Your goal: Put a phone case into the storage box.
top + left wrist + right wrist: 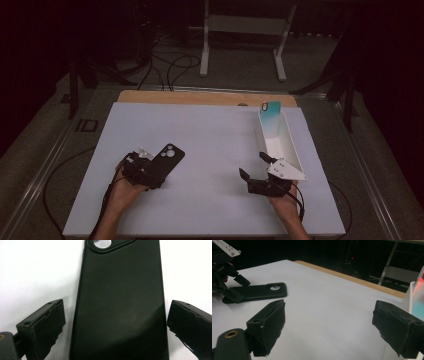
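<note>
A black phone case (170, 155) lies flat on the white table at the left, camera cutout pointing away. My left gripper (152, 172) is open and straddles its near end. In the left gripper view the case (120, 297) lies between the two jaws: the right one is almost at its edge, the left one a small gap away. My right gripper (252, 165) stands open over bare table beside the tray, with nothing between its fingers (265, 327). The right gripper view also shows the case (257, 293) and the left gripper (227, 277) far off at the left.
A long white tray (292, 150) runs along the table's right side, with a teal phone-shaped item (270, 119) leaning upright at its far end. A wooden strip (200, 97) borders the table's far edge. Cables and a stand are on the floor beyond.
</note>
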`<state>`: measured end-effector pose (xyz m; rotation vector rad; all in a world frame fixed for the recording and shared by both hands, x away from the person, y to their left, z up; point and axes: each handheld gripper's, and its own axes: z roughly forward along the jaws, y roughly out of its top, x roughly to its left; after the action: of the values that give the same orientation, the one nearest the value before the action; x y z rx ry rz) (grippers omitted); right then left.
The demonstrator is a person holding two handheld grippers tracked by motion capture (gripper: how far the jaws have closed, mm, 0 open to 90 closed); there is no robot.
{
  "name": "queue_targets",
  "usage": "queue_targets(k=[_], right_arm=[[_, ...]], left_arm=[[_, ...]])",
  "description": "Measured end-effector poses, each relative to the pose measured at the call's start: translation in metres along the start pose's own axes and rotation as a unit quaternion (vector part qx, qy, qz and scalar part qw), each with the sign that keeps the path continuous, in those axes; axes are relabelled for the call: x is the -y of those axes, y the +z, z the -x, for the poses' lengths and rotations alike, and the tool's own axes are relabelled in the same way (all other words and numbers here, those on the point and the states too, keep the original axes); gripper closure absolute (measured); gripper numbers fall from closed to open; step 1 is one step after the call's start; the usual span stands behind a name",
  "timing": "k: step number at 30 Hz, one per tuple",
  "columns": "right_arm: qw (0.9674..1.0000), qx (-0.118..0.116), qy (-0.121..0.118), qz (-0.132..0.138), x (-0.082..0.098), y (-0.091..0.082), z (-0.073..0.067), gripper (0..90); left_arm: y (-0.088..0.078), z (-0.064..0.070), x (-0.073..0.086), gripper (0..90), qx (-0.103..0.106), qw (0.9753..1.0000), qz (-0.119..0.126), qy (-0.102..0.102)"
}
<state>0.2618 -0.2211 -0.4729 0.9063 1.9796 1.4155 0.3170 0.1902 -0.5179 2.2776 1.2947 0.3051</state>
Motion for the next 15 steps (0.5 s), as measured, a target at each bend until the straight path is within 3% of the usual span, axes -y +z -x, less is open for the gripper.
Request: queue_targets(k=[3, 15], right_arm=[[1.0000, 0.000, 0.000, 0.000, 0.0002, 0.0008, -0.0006, 11.3], [1.0000, 0.000, -0.003, -0.003, 0.0000, 0.0015, -0.0029, 11.4]], left_arm=[[0.0028, 0.0040, -0.0031, 0.6, -0.012, 0.9997, -0.018, 0.014], [0.0021, 0.0057, -0.0050, 2.7, -0.016, 0.9995, -0.027, 0.009]])
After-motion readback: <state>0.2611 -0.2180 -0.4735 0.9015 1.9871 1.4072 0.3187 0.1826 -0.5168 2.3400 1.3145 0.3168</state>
